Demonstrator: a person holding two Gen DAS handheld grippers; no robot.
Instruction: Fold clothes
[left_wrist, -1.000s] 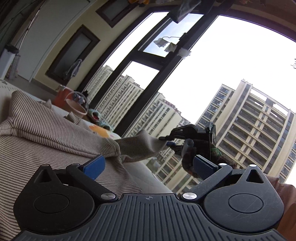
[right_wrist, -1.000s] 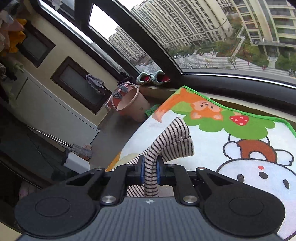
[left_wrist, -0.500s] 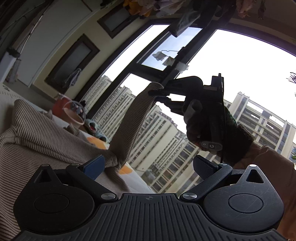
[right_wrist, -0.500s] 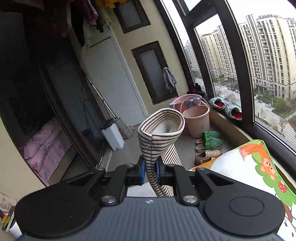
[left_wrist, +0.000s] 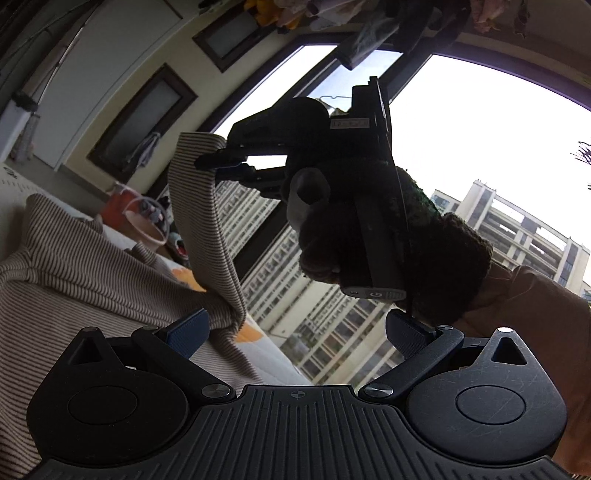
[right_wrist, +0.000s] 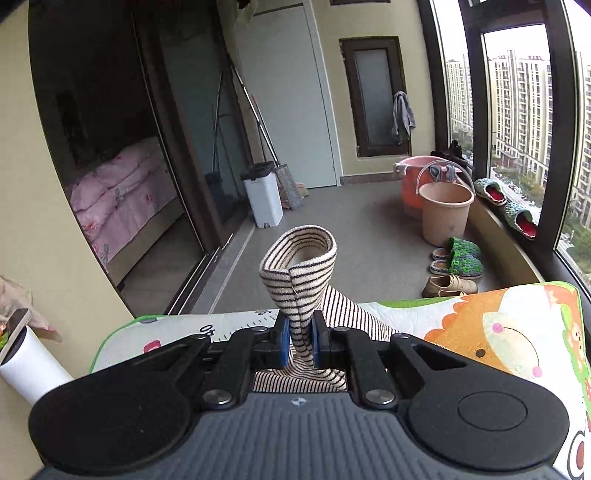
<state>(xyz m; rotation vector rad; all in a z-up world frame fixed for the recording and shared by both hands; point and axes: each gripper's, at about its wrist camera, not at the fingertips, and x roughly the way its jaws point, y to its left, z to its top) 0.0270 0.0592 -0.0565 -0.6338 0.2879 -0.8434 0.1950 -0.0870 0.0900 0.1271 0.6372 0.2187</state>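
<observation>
Up in the air, the right hand-held gripper (right_wrist: 297, 341) is clenched on the cuff end of the striped sleeve (right_wrist: 300, 271), whose ribbed end curls into a loop above the blue pads (right_wrist: 282, 341). From the left wrist view that same right hand-held gripper (left_wrist: 221, 166) shows as a dark shape held by a gloved hand (left_wrist: 373, 236), lifting the sleeve against the window (left_wrist: 461, 147). The left hand-held gripper (left_wrist: 295, 334) is released, jaws spread wide, its left pad (left_wrist: 186, 332) touching the striped sweater (left_wrist: 74, 266), which lies on the cartoon-printed mat (right_wrist: 517, 332). Buckets (right_wrist: 445, 212) and slippers (right_wrist: 460, 256) stand on the floor beyond.
</observation>
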